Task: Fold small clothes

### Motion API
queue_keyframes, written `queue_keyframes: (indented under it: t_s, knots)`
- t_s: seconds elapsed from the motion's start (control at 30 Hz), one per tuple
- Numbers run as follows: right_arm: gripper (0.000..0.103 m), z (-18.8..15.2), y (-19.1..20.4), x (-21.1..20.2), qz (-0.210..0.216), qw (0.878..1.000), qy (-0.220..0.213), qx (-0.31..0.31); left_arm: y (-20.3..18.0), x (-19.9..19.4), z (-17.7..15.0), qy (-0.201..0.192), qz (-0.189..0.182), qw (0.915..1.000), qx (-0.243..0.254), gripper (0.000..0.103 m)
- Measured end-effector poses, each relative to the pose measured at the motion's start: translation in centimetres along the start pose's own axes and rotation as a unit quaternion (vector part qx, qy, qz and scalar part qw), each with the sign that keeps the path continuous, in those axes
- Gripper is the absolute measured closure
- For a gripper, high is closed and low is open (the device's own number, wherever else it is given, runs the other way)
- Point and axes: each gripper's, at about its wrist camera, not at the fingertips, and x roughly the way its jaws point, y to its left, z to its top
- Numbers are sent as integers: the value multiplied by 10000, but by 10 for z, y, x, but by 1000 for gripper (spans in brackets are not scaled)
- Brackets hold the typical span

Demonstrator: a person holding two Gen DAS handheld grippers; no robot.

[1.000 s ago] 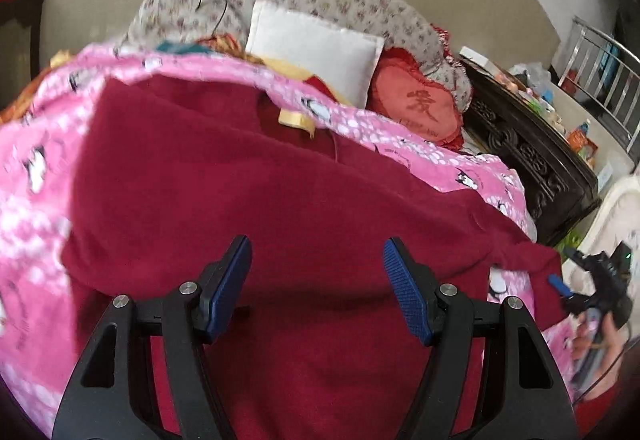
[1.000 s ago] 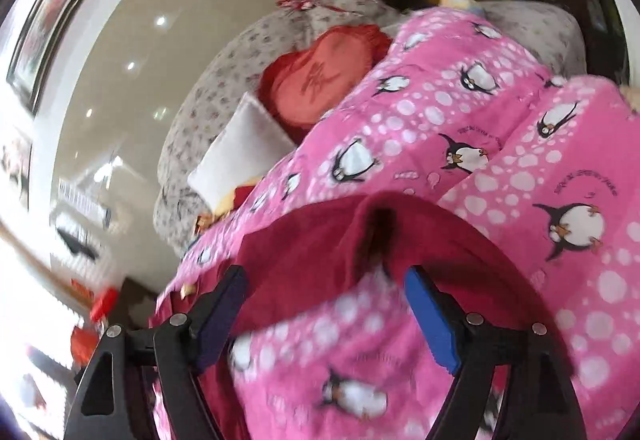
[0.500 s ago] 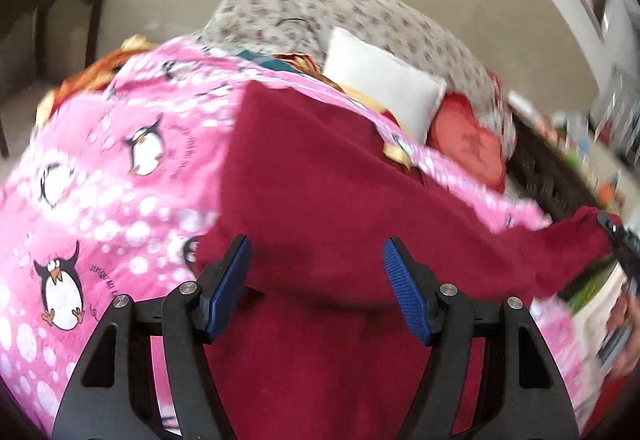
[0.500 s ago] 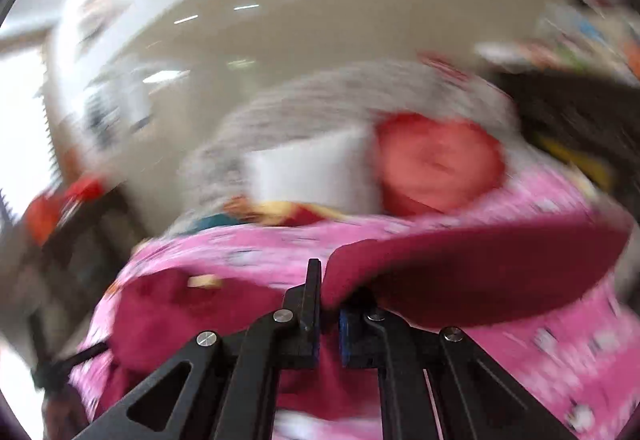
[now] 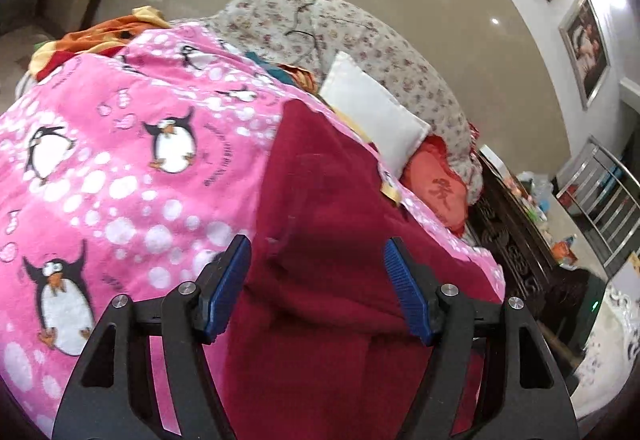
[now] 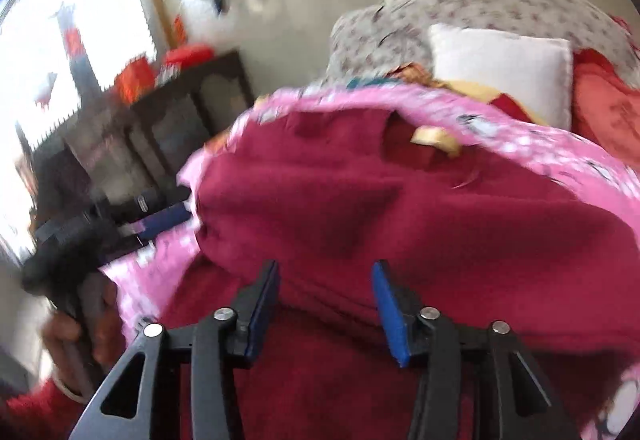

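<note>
A dark red fleece garment [image 5: 332,208] lies folded over itself on a pink penguin-print blanket [image 5: 100,168]. It fills the right wrist view [image 6: 400,208], with a yellow label [image 6: 434,138] at its far edge. My left gripper [image 5: 316,268] is open and empty, its blue pads just above the garment's left fold. My right gripper [image 6: 325,290] is open and empty, low over the garment's near part. In the right wrist view the left gripper [image 6: 160,220] shows at the garment's left edge.
A white pillow [image 5: 372,120], a red embroidered cushion [image 5: 436,192] and a floral cushion [image 5: 360,36] sit beyond the blanket. An orange cloth [image 5: 100,36] lies at the far left. A dark carved cabinet [image 5: 520,252] stands to the right, another dark cabinet [image 6: 160,136] on the left.
My right gripper, shut on the garment's edge half a second ago, carried it leftward over the garment and has let go; it is now open. The left gripper shifted left, staying open.
</note>
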Motion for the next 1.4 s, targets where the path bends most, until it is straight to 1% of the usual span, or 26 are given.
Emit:
queue_keyframes:
  t_s: [0.1,0.13,0.23,0.3,0.37,0.4,0.43,0.47,0.5,0.53,0.57,0.6,0.7,0.73,0.8,0.87,0.9,1.0,1.07,1.13,1.2,1.27,1.3,1.33,1.37,1.4]
  knots:
    - [55,-3,-11,-27,-64,9996,-182,183,-10,4,-1,-32,134,9997,202,32]
    - [55,-2,-13,-34,-198,9994,-228,178,-12,6,0,-51,205,9994,267,28]
    - [55,0,-21,-56,-835,9955,-428,157,-17,19,7,0,501,9977,454,28]
    - [55,5,-36,-73,-987,9923,-691,277,-17,28,12,43,543,9974,475,28]
    - [54,6,-54,-86,-1387,9863,-759,478,-18,35,15,56,551,9968,581,29]
    - [54,8,-67,-86,-1711,9808,-706,611,-21,41,17,123,652,9953,709,40]
    - [54,7,-80,-84,-1972,9756,-599,760,-25,48,18,237,844,9924,861,59]
    - [54,5,-89,-81,-2022,9744,-493,849,-28,51,18,279,980,9900,970,67]
    - [55,0,-98,-75,-1911,9768,-333,912,-34,51,20,269,1129,9872,1095,78]
    - [57,-4,-103,-71,-1814,9788,-210,931,-38,50,22,259,1105,9868,1154,91]
    - [58,-6,-105,-70,-1840,9783,-171,934,-43,48,28,280,952,9879,1192,93]
    - [58,-6,-104,-75,-1939,9763,-235,936,-48,45,35,281,825,9889,1206,93]
    - [58,3,-94,-93,-1909,9761,-644,813,-67,29,53,46,719,9870,1437,93]
    - [58,6,-89,-92,-1915,9767,-653,718,-69,27,56,15,710,9863,1490,93]
    - [58,10,-75,-85,-1912,9791,-526,447,-67,26,57,18,784,9848,1550,93]
    - [58,6,-65,-75,-1727,9840,-346,266,-57,30,55,122,786,9870,1394,93]
    - [58,1,-60,-66,-1606,9868,-163,152,-49,33,54,188,790,9885,1275,93]
    - [57,-24,-55,-31,-1691,9833,657,-142,-29,40,43,419,1007,9879,1098,93]
    - [58,-28,-45,-38,-1682,9829,615,-426,-21,43,34,477,1129,9861,1122,93]
    - [58,-22,-45,-52,-1324,9887,658,-241,-15,46,30,514,1174,9852,1140,93]
    - [57,-7,-49,-74,-1096,9937,222,45,-14,44,32,491,1077,9869,1100,93]
    - [48,11,-58,-87,-1366,9904,-167,164,-20,38,35,378,1045,9870,1162,93]
    - [34,20,-64,-88,-1614,9863,-290,158,-23,36,36,338,1032,9869,1190,93]
    - [17,27,-72,-86,-1862,9818,-339,158,-27,33,37,290,1023,9865,1246,93]
    - [15,32,-83,-78,-2157,9758,-294,186,-29,31,38,262,1016,9862,1279,93]
    - [16,36,-101,-62,-2459,9688,-77,293,-33,28,40,214,1004,9858,1330,93]
